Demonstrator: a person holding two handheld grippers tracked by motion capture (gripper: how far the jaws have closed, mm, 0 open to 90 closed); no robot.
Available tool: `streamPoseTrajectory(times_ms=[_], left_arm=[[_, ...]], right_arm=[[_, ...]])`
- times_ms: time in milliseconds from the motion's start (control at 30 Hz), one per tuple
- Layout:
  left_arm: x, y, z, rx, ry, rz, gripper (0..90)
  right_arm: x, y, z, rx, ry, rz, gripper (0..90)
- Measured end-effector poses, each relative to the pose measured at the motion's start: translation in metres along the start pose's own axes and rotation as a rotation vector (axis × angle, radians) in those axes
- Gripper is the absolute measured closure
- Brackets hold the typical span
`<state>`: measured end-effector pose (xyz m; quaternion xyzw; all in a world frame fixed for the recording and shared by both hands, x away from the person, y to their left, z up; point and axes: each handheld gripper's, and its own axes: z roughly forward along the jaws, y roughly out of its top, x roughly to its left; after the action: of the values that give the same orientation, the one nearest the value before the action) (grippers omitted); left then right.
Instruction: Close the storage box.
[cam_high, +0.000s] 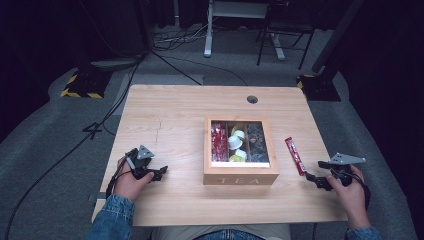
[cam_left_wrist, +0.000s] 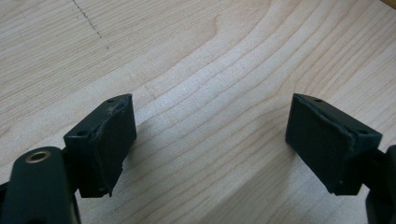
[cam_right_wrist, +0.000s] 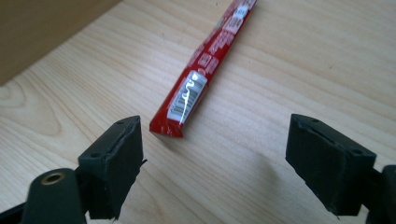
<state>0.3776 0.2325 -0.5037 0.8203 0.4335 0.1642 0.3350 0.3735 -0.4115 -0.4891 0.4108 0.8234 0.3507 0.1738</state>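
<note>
Right gripper view: slim red sachet (cam_right_wrist: 203, 70), white barcode label.

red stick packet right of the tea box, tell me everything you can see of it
The red stick packet is long, narrow and glossy, like foil or plastic, with white print and a barcode near its close end. It lies flat on the wooden table, right of the tea box and apart from it. The open right claw points at its near end, not touching.
</note>
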Motion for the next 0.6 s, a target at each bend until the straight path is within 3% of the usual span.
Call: streamPoseTrajectory(times_ms=[400,600], left_arm=[[0.0,0.001,0.001,0.0,0.0,0.002,16.4],[0.0,0.001,0.001,0.002,0.002,-0.002,16.3]], right_arm=[[0.006,-0.007,0.01,-0.013,-0.013,-0.021,15.4],[0.007,-0.008,0.012,-0.02,-0.015,0.005,14.4]])
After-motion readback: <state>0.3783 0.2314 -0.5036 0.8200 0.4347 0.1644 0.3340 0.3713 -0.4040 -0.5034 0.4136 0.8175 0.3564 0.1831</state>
